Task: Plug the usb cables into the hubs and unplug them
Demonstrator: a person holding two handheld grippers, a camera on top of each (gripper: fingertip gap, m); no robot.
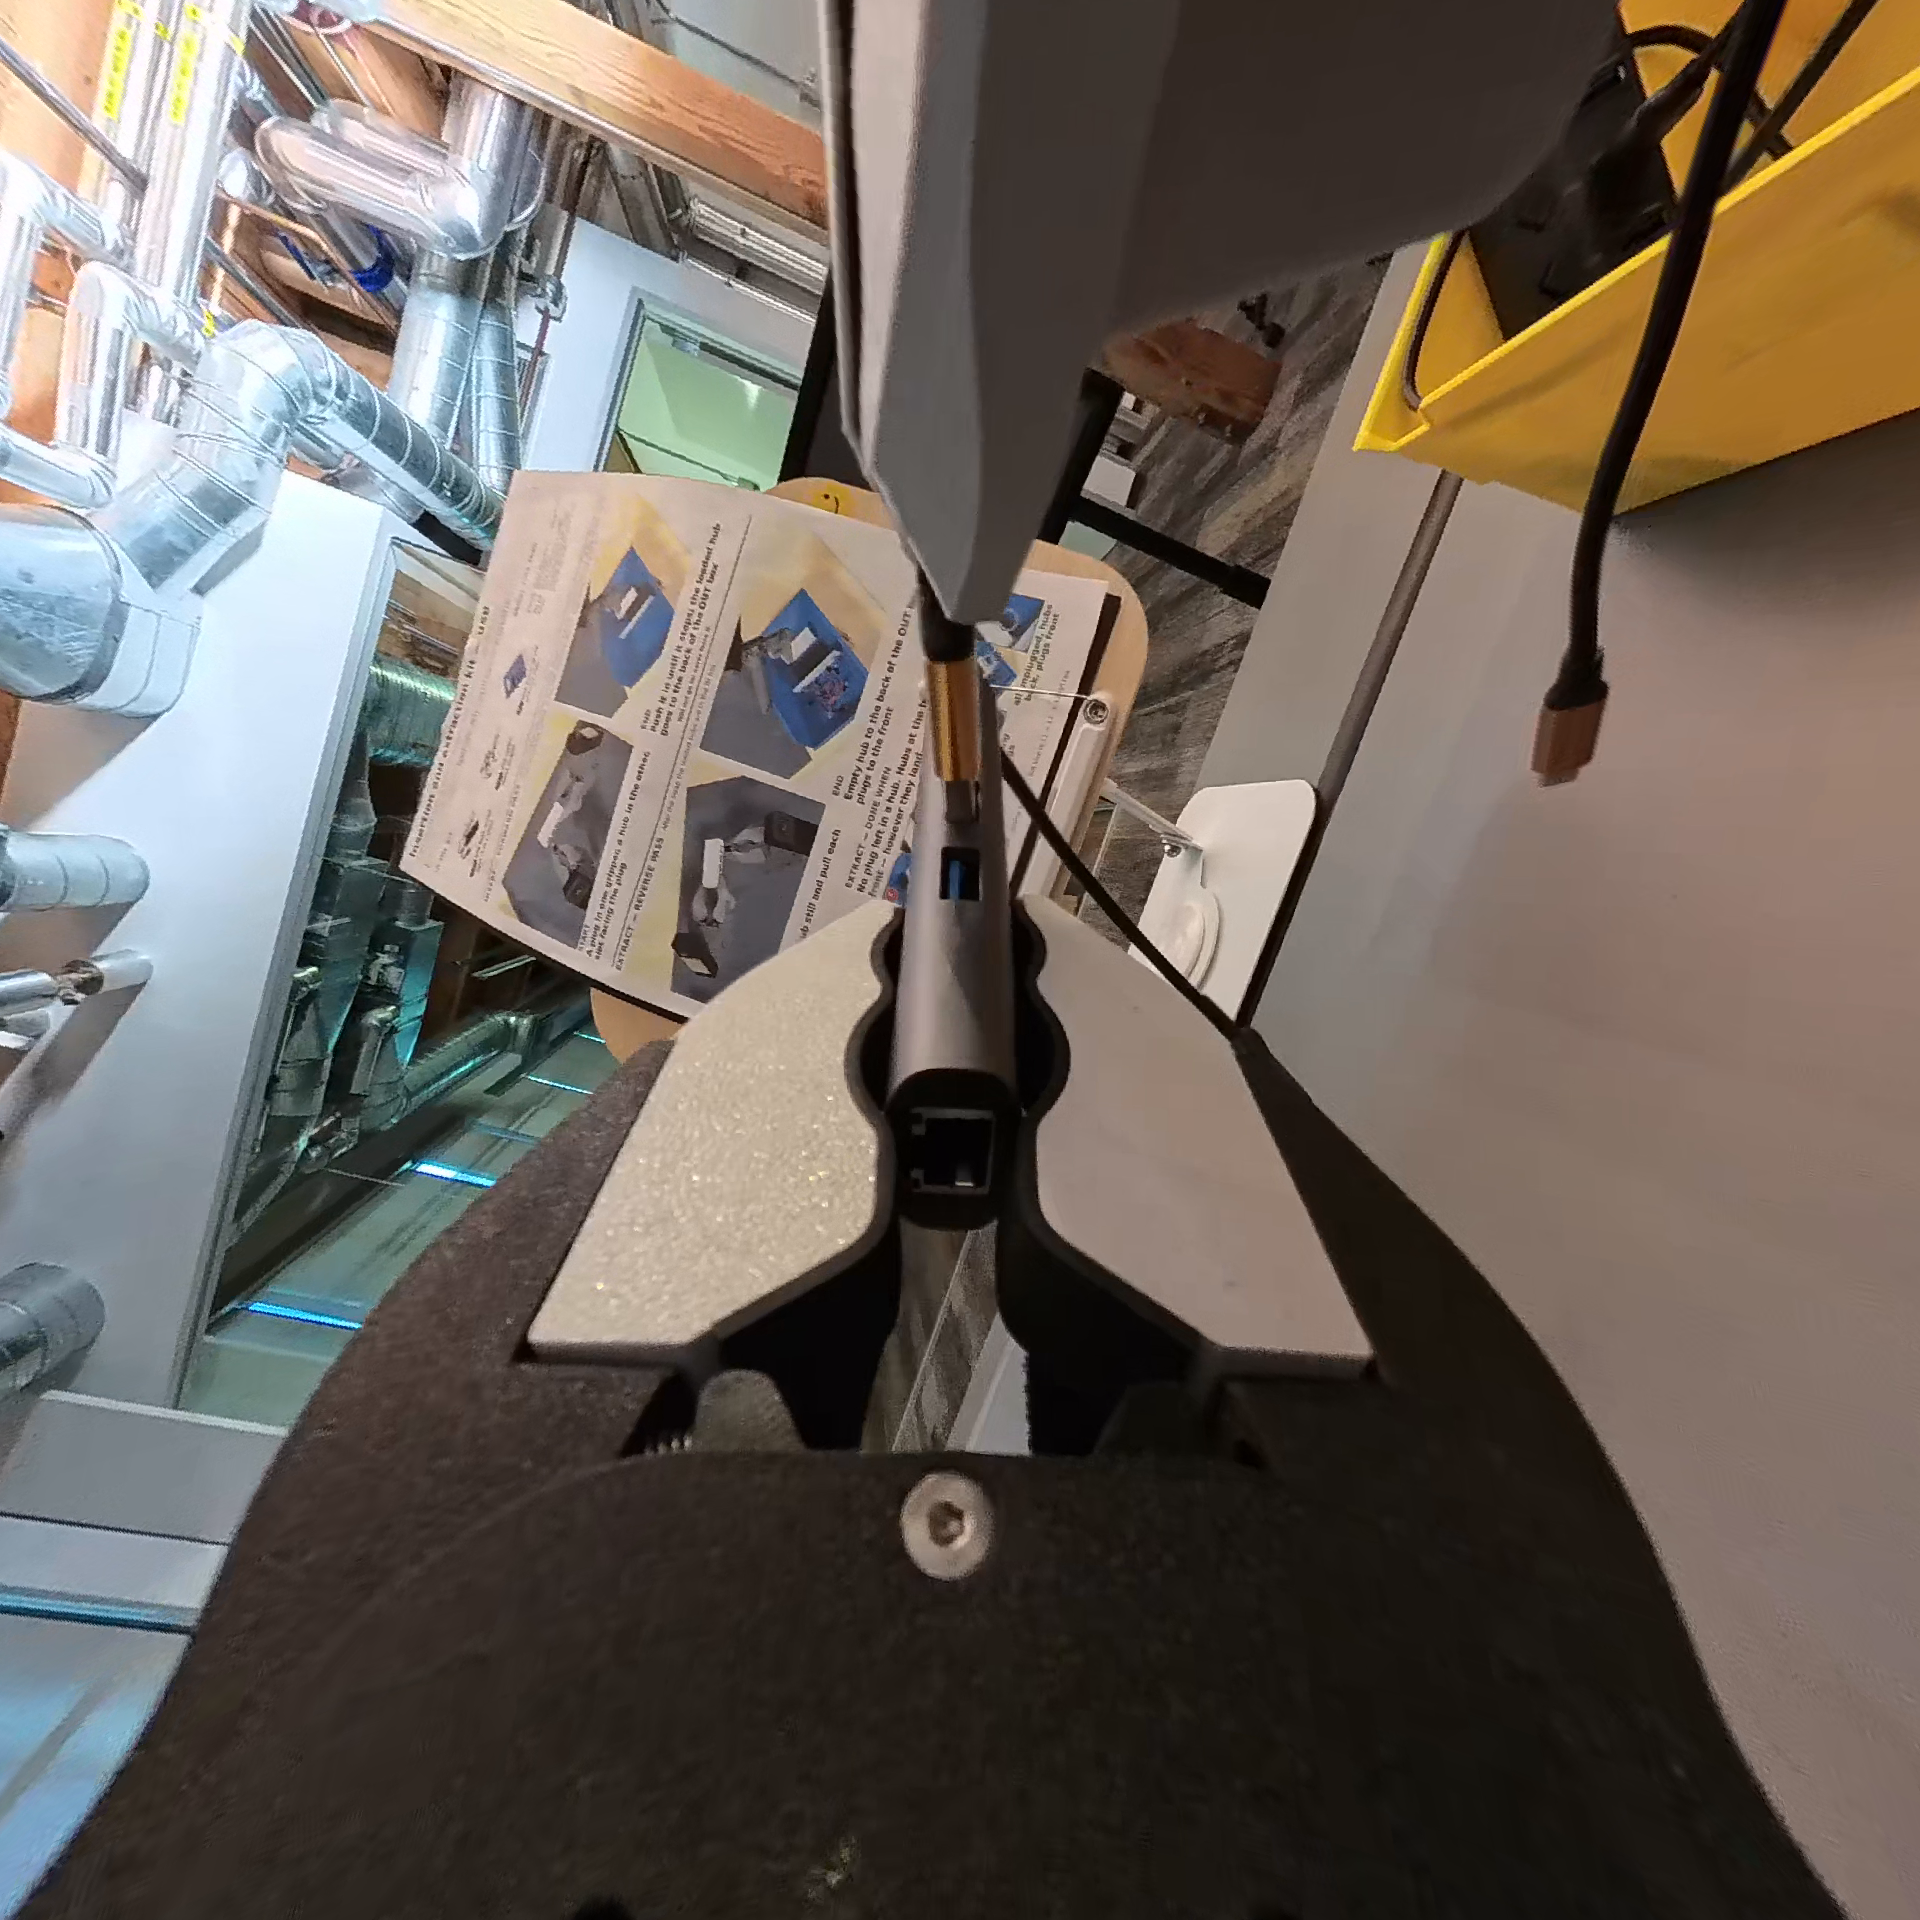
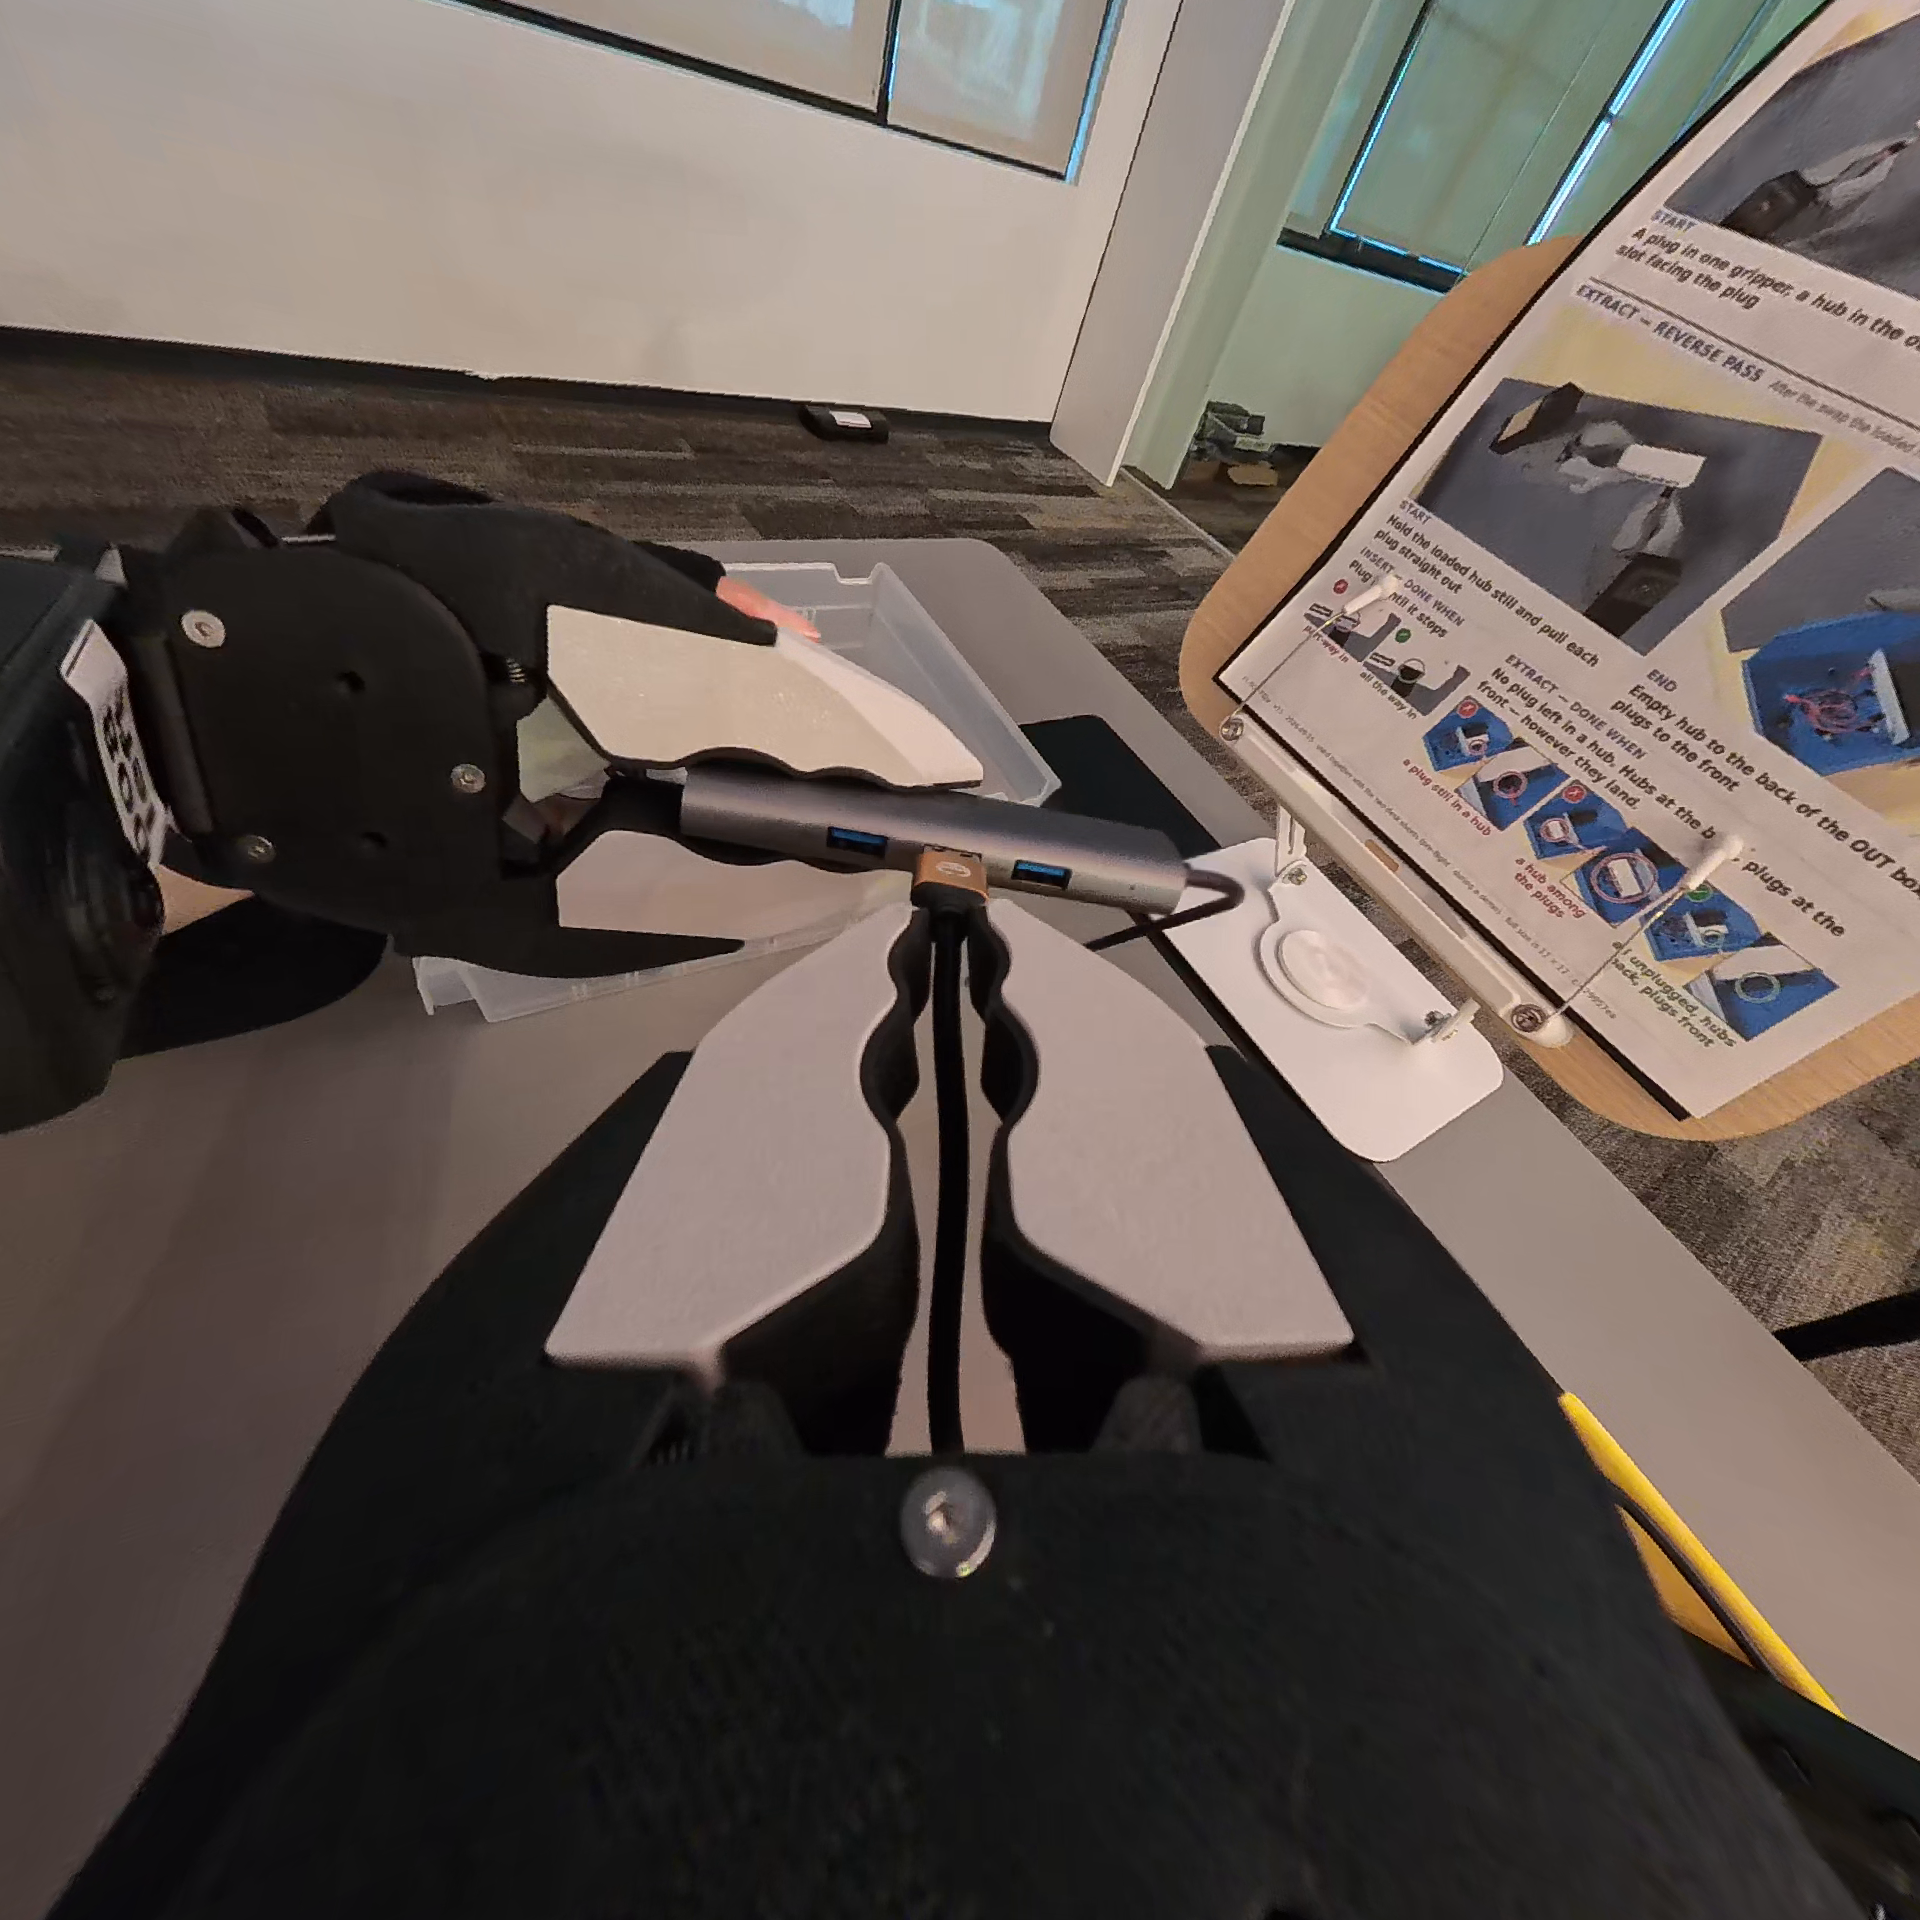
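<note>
Right wrist view: our right gripper (image 2: 940, 940) pinches the black cable (image 2: 948, 1195), gold plug (image 2: 948, 875) in the hub (image 2: 935, 826) mid-frame; left gripper (image 2: 831, 790) clamps that hub.

Both views are evenly and brightly lit by soft indoor light, and daylight is admitted through the windows (image 2: 977, 73) at the top of the right wrist view. Glare is seen on the silver ducts (image 1: 260, 416). Straight lines are bent toward the edges by the wide lens. The nearest black gripper bodies are rendered soft, and only faint shadows are cast on the grey table (image 2: 260, 1195)
</note>
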